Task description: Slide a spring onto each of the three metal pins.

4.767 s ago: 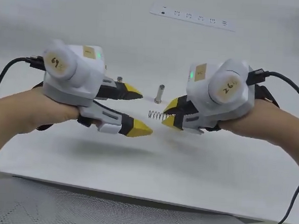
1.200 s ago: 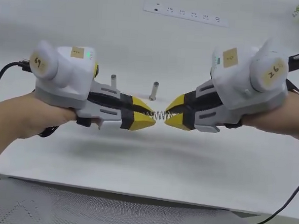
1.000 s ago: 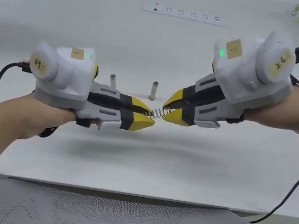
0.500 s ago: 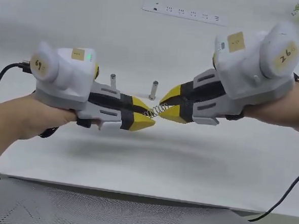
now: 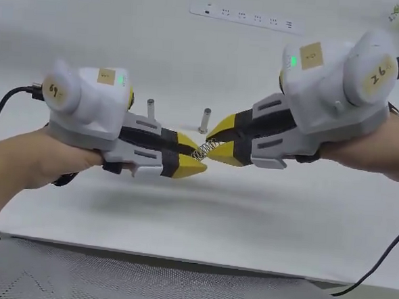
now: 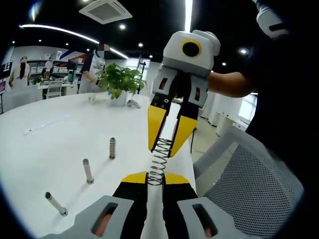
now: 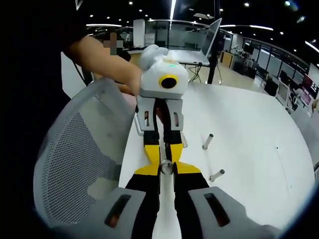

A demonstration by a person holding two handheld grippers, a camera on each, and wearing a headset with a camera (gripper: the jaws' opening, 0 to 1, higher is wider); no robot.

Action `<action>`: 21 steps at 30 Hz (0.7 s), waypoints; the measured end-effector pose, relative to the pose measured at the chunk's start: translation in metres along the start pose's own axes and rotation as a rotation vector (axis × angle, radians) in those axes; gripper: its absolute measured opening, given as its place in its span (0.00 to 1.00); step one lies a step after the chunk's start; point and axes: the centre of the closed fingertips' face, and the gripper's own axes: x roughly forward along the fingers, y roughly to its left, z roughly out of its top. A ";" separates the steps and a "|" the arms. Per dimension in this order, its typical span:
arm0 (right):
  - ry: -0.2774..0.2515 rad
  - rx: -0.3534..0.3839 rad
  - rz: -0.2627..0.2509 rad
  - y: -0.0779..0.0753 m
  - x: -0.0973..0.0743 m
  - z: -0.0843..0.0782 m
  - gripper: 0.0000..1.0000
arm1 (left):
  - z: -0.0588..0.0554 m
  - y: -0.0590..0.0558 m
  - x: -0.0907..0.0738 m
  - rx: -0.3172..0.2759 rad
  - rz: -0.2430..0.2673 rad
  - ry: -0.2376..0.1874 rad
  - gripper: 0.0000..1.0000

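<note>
- Left hand-held gripper (image 6: 155, 178) has its jaws closed almost fully on one end of a spring (image 6: 158, 160); the yellow tips pinch the coils.
- The right hand-held gripper (image 7: 167, 169) pinches the other end, with its jaws only narrowly apart around the wire, so the two grippers meet nearly tip to tip.
- The spring is in the air above the white surface (image 5: 191, 68), held between both pairs of tips.
- Its long axis runs from one gripper to the other, nearly level (in the head view it rises a little toward the right gripper).
- In the right gripper view it points straight at the camera and looks like a small ring.
- Three metal pins stand upright in a row on the surface: the nearest pin (image 6: 55, 203) and the middle pin (image 6: 87, 171) are bare, and the farthest pin (image 6: 112, 148) seems to carry a coil.
</note>
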 end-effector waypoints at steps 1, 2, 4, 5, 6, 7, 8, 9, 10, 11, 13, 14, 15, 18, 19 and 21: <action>-0.001 0.001 0.000 0.000 0.000 0.000 0.07 | 0.000 0.000 0.000 0.001 0.000 0.000 0.02; 0.001 0.006 -0.001 -0.001 0.000 0.001 0.07 | 0.001 0.000 0.000 0.002 0.002 -0.001 0.02; 0.006 0.004 -0.002 -0.001 0.000 0.002 0.07 | 0.001 0.000 0.000 0.003 0.004 -0.002 0.02; 0.014 0.000 -0.004 -0.001 0.000 0.003 0.07 | 0.002 0.001 -0.001 0.004 0.005 -0.003 0.02; 0.014 -0.003 -0.005 -0.002 0.000 0.004 0.07 | 0.002 0.001 -0.001 0.004 0.005 -0.004 0.02; 0.030 -0.008 -0.007 -0.001 0.001 0.004 0.07 | 0.002 0.001 -0.001 0.002 0.005 -0.005 0.02; 0.050 -0.029 -0.007 -0.001 0.001 0.002 0.07 | 0.002 0.001 -0.001 0.005 0.005 -0.003 0.02; 0.069 -0.054 -0.008 -0.001 0.002 0.002 0.07 | 0.001 0.001 -0.001 0.008 0.004 0.000 0.02; 0.072 -0.057 -0.006 0.000 0.002 0.003 0.07 | 0.001 0.000 -0.001 0.010 0.004 0.002 0.02; 0.077 -0.066 -0.007 0.000 0.003 0.003 0.07 | 0.001 0.000 -0.002 0.010 0.003 0.002 0.02; 0.083 -0.074 -0.005 0.000 0.002 0.002 0.07 | 0.001 0.000 -0.003 0.010 0.003 0.001 0.02; 0.084 -0.075 -0.004 0.000 0.002 0.002 0.07 | 0.001 0.000 -0.004 0.011 0.004 -0.001 0.02; 0.082 -0.075 0.000 -0.001 0.001 0.002 0.08 | 0.002 -0.001 -0.005 0.012 0.002 -0.003 0.02; 0.076 -0.063 0.009 -0.001 0.000 0.001 0.08 | 0.003 -0.001 -0.006 0.012 -0.001 -0.008 0.02; 0.073 -0.061 0.010 -0.003 -0.001 0.000 0.08 | 0.003 -0.002 -0.006 0.012 -0.003 -0.009 0.02; 0.067 -0.054 0.016 -0.004 -0.002 -0.001 0.08 | 0.004 -0.002 -0.006 0.012 -0.004 -0.013 0.02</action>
